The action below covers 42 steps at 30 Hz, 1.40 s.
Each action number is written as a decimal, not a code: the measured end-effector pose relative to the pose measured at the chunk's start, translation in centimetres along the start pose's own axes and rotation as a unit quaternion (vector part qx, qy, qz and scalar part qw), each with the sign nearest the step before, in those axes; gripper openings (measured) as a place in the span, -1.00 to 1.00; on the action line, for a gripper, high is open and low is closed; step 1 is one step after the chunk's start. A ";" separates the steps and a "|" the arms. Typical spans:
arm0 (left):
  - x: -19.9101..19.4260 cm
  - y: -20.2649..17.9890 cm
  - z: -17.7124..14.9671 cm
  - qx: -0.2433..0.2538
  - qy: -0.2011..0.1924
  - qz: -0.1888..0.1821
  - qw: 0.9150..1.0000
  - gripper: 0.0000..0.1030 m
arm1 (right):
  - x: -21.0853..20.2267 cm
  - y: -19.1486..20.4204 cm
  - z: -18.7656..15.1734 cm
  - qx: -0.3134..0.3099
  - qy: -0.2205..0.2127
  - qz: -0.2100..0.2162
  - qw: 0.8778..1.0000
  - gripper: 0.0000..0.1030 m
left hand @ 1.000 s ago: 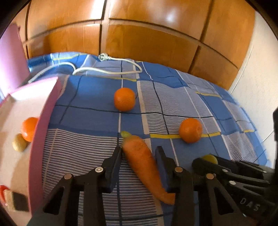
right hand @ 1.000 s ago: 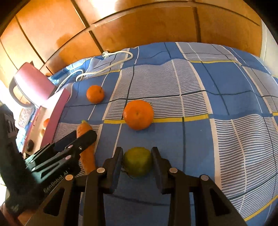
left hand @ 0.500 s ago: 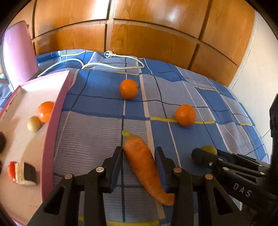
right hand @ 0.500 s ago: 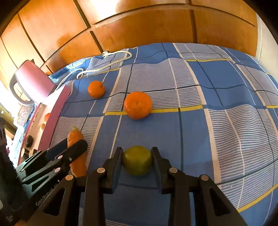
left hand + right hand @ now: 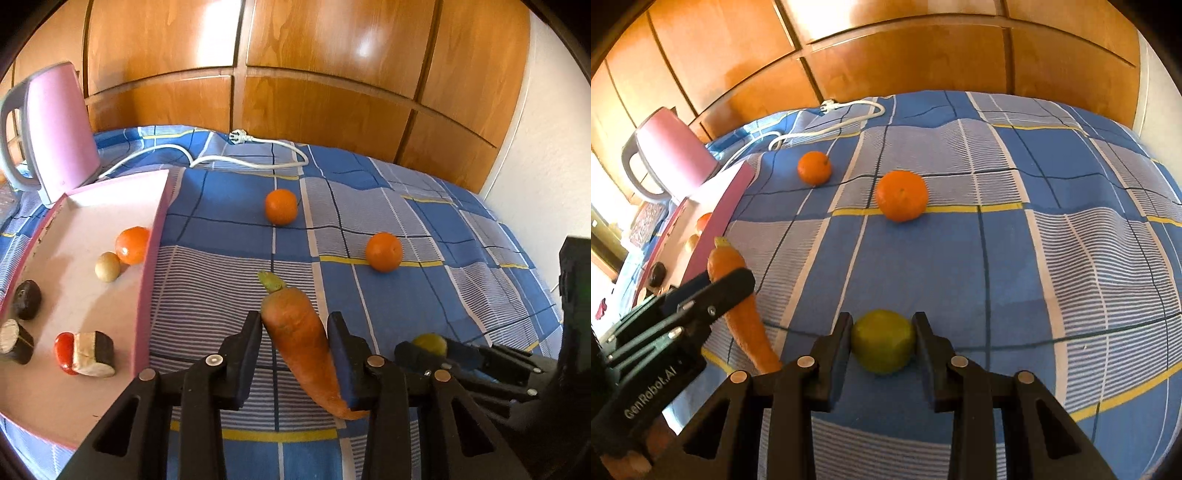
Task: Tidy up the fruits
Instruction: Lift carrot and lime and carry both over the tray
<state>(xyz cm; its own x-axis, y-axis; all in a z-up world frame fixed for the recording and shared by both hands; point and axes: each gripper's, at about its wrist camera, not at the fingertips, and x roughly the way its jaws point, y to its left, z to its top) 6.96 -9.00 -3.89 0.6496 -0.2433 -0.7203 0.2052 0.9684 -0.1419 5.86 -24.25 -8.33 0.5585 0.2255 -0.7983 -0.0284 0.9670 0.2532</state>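
Observation:
An orange carrot [image 5: 299, 339] with a green stub hangs tilted between the pads of my left gripper [image 5: 295, 325], whose jaws are closing on it above the blue checked cloth. My right gripper [image 5: 882, 325] is shut on a round green fruit [image 5: 882, 341], held just above the cloth. The carrot [image 5: 746, 325] and left gripper [image 5: 731, 280] show at the left of the right wrist view. Two oranges [image 5: 280, 206] [image 5: 383, 252] lie loose on the cloth beyond both grippers. A pink tray [image 5: 147, 288] stands to the left.
The tray holds an orange [image 5: 131, 245], a small pale round fruit [image 5: 107, 266] and several dark and red pieces. A pink kettle [image 5: 59, 129] stands behind it, with a white cord [image 5: 251, 162] across the cloth. Wooden cabinet doors close off the back.
The left gripper has risen and drawn back with the carrot, so more of the tray and the kettle show. The right gripper has shifted a little with the green fruit still between its pads.

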 end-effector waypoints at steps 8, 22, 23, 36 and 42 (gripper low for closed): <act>-1.8 0.7 0.0 -0.009 -0.014 -0.002 1.000 -0.33 | -0.1 1.8 -0.8 -0.019 0.006 0.010 1.000 -0.36; -3.2 2.5 0.0 -0.036 -0.023 -0.010 0.999 -0.37 | 0.0 3.6 -1.2 -0.035 0.016 0.026 0.999 -0.36; -3.3 2.8 0.0 -0.038 -0.024 -0.009 0.999 -0.37 | -0.1 3.7 -1.1 -0.034 0.017 0.027 0.999 -0.36; -5.4 6.1 0.7 -0.070 -0.046 0.007 0.996 -0.42 | -0.9 5.8 -0.2 -0.054 0.006 0.051 0.997 -0.37; -6.6 7.4 1.0 -0.080 -0.061 0.014 0.995 -0.43 | -1.0 7.4 0.3 -0.077 0.003 0.056 0.995 -0.37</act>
<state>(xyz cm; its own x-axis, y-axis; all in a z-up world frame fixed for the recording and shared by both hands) 4.92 -0.23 0.52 0.7397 -0.2108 -0.6391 0.0721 0.9690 -0.2362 5.34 -17.35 -5.43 0.5404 0.3338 -0.7724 -0.2176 0.9421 0.2550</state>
